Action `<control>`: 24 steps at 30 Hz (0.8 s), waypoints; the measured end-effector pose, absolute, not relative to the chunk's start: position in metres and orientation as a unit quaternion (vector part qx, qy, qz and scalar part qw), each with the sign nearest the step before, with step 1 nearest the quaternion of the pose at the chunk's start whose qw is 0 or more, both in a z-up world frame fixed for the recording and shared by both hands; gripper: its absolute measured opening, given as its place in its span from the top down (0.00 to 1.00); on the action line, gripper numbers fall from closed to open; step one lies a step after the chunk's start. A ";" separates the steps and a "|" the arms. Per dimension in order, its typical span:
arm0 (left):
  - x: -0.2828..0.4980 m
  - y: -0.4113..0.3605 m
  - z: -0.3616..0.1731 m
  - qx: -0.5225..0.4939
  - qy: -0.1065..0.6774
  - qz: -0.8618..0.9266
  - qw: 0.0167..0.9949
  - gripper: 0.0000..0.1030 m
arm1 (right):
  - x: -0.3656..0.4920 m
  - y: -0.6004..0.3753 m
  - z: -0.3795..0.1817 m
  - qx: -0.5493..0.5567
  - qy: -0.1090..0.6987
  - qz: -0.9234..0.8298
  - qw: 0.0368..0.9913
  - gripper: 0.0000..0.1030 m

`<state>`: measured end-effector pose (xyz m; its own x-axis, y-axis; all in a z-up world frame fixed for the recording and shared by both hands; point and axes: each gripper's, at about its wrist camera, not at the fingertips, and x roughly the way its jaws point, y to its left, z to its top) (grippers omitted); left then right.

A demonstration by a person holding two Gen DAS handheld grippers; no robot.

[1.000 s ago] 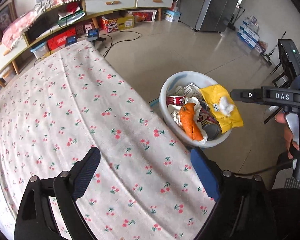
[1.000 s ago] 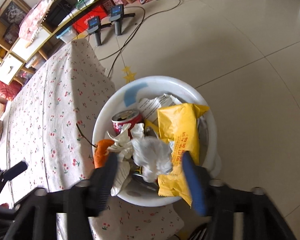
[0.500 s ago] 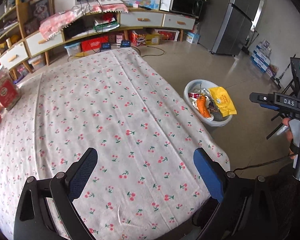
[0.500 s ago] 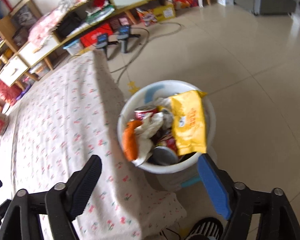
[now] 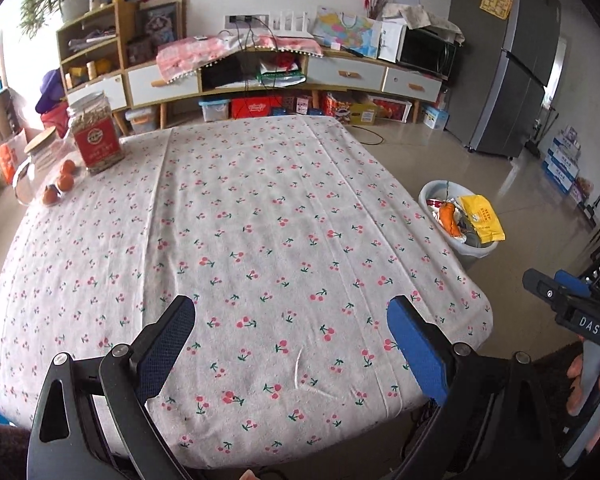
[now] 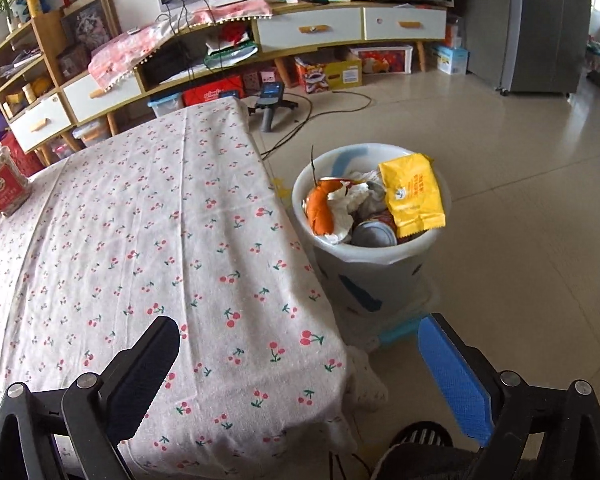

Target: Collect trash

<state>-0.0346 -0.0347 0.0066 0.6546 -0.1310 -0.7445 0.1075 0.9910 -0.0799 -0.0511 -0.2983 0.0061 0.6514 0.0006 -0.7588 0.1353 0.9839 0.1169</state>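
Large table [image 5: 260, 220] under white cherry-print cloth, bare across the middle. At its far left corner: red-labelled clear jar [image 5: 96, 138], glass jar with a wooden lid [image 5: 42, 152], small oranges [image 5: 62, 178]. On the tiled floor just beside the table's right edge: round white plastic bin [image 6: 374, 268], filled to the rim. Inside: yellow snack packet [image 6: 414, 196] against the right rim, orange peel [image 6: 320, 210] at the left, crumpled white tissue [image 6: 350, 200] between, silver can top [image 6: 372, 234] in front. Left gripper [image 5: 292, 344] over the near table edge, spread wide, empty. Right gripper [image 6: 298, 372] over the near right corner, just been opening, wide apart, nothing between.
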 end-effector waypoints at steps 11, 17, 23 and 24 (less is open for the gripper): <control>-0.040 -0.027 0.008 -0.032 0.390 -0.048 0.919 0.05 | -0.055 -0.252 -0.001 -0.005 0.384 -0.018 0.923 0.04; -0.039 -0.027 0.005 -0.035 0.395 -0.049 0.917 0.05 | -0.053 -0.247 -0.006 -0.008 0.389 -0.016 0.921 0.04; -0.040 -0.027 0.003 -0.030 0.396 -0.045 0.917 0.05 | -0.052 -0.247 -0.008 -0.007 0.391 -0.017 0.920 0.04; -0.039 -0.028 0.003 -0.029 0.397 -0.045 0.916 0.05 | -0.052 -0.247 -0.009 -0.006 0.391 -0.018 0.920 0.04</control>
